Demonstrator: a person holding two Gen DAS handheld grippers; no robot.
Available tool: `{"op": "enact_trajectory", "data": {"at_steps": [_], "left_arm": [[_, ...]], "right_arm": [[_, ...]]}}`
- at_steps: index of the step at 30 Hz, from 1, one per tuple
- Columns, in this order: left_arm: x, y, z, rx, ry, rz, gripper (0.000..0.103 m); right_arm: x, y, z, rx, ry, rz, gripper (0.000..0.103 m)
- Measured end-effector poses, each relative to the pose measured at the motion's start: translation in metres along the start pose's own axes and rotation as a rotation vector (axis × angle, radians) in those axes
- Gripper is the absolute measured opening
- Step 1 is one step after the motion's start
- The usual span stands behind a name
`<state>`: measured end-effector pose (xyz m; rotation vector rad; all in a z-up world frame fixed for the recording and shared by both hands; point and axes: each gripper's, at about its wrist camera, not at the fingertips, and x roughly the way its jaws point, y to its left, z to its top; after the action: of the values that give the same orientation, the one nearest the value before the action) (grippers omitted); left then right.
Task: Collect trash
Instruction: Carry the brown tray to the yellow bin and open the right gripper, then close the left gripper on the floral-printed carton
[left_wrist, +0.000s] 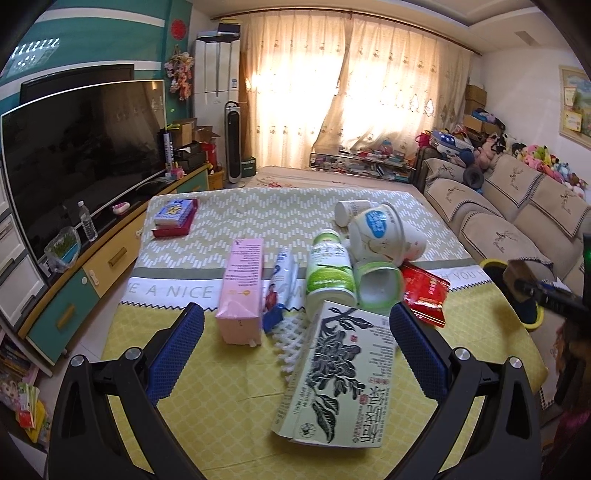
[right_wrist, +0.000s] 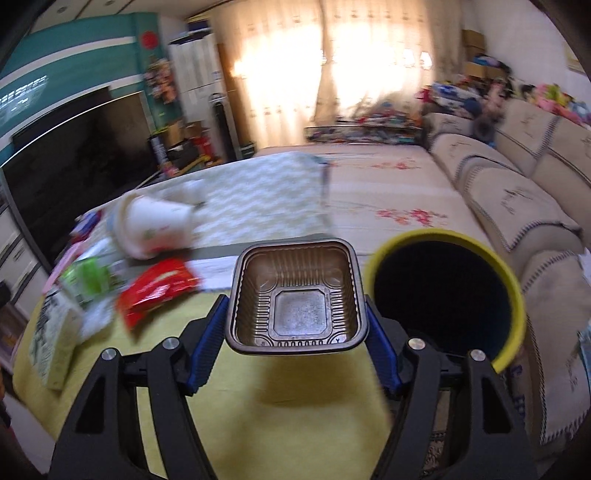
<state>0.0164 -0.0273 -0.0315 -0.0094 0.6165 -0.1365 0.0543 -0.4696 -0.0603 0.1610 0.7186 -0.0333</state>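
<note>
Brown ribbed plastic, a square tray (right_wrist: 297, 295) sits clamped between the blue pads of the right gripper (right_wrist: 297, 325), mouth toward the camera, above the yellow tablecloth (right_wrist: 258, 406) with the yellow-rimmed bin (right_wrist: 447, 295) just to its right. Over on the left gripper (left_wrist: 295, 325), the jaws stand wide and hold nothing, a printed tea carton (left_wrist: 343, 373) lying between them without touching the pads. Beyond it lie a pink box (left_wrist: 242, 288), a green-labelled bottle (left_wrist: 328, 273), a red packet (left_wrist: 424, 291) and a tipped paper cup (left_wrist: 384, 236).
</note>
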Motion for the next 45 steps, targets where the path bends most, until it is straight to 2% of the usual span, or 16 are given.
{"op": "enact_trajectory", "data": {"at_steps": [6,11,13,17,23,27,30,33,42,45], "left_arm": [[0.003,-0.015,-0.004,0.037,0.018,-0.034,0.099],[0.008,-0.026,-0.008,0.057,0.035,-0.054,0.099],[0.010,-0.031,-0.009,0.063,0.041,-0.061,0.099],[0.014,-0.036,-0.010,0.076,0.054,-0.072,0.099],[0.021,-0.042,-0.019,0.091,0.089,-0.092,0.099],[0.026,-0.044,-0.026,0.092,0.119,-0.097,0.099],[0.031,-0.043,-0.030,0.092,0.143,-0.095,0.099],[0.035,-0.045,-0.033,0.104,0.162,-0.082,0.099],[0.053,-0.055,-0.045,0.176,0.222,-0.038,0.099],[0.057,-0.052,-0.048,0.169,0.240,-0.034,0.086]], "right_arm": [[0.028,-0.068,0.002,0.105,0.043,-0.158,0.066],[0.051,-0.101,0.004,0.152,0.076,-0.213,0.068],[0.056,-0.110,0.004,0.179,0.071,-0.227,0.076],[0.048,-0.103,0.001,0.192,0.022,-0.218,0.076],[0.024,-0.062,0.003,0.143,-0.108,-0.146,0.076],[0.001,-0.035,0.002,0.042,-0.219,-0.223,0.076],[-0.015,-0.037,0.005,0.094,-0.278,-0.189,0.077],[-0.025,-0.029,0.013,0.086,-0.309,-0.168,0.082],[-0.015,-0.005,0.011,0.074,-0.309,-0.110,0.082],[-0.013,0.000,0.010,0.063,-0.310,-0.114,0.082]]}}
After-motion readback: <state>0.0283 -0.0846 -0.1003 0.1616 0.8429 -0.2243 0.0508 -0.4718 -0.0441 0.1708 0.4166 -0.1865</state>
